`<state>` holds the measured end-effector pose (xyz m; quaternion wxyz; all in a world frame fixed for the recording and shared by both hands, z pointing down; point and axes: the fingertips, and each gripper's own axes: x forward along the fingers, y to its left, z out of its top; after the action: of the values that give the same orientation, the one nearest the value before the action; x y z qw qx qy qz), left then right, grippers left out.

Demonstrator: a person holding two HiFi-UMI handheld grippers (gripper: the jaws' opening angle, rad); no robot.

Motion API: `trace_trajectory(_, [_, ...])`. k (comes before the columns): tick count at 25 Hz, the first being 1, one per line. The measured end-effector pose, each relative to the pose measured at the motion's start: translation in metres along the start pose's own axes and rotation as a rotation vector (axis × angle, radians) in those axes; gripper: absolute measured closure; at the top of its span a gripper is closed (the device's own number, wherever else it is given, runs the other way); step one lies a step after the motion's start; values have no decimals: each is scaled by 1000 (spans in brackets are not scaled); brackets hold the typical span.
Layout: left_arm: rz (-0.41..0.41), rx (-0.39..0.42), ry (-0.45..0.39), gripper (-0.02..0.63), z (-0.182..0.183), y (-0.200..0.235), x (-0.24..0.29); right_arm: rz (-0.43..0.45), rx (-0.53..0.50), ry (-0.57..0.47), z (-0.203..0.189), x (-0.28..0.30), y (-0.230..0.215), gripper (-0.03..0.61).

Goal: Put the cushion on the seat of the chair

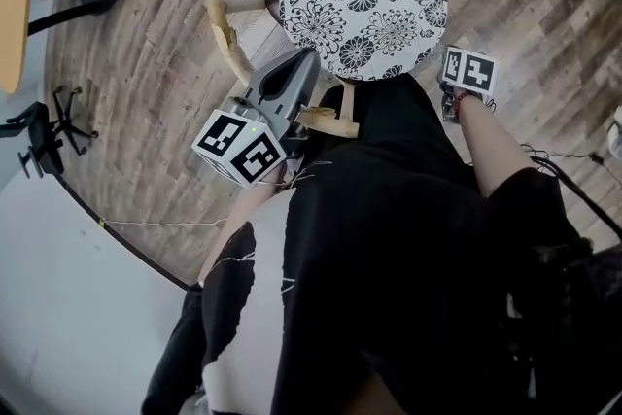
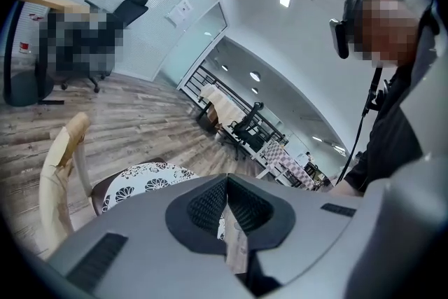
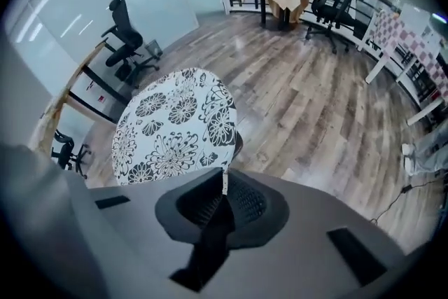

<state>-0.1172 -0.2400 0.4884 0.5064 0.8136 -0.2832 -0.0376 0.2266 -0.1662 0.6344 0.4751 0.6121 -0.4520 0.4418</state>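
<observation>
While a person stands over a chair [image 1: 225, 39] on the wood-plank floor [image 1: 146, 63], a round white cushion [image 1: 362, 3] with black flower prints lies flat over the chair's dark seat, covering nearly all of it. At the cushion's near-left edge, the left claw [image 2: 227, 206] is pressed together on a thin sliver of the rim. At the near-right edge, the right claw [image 3: 224, 185] is likewise clamped on the rim. The pale wooden backrest stands to the cushion's left.
</observation>
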Motion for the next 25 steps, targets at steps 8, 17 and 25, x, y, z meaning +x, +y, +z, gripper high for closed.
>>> trace_trajectory(8, [-38, 62, -70, 600, 7, -32, -34, 157, -15, -219, 24, -71, 53, 563])
trace_trajectory(17, [-39, 128, -213, 600, 29, -54, -93, 336, -193, -517, 80, -183, 137, 563])
trace_trajectory(25, [-61, 175, -317, 600, 39, -82, -136, 407, -349, -755, 97, -294, 195, 563])
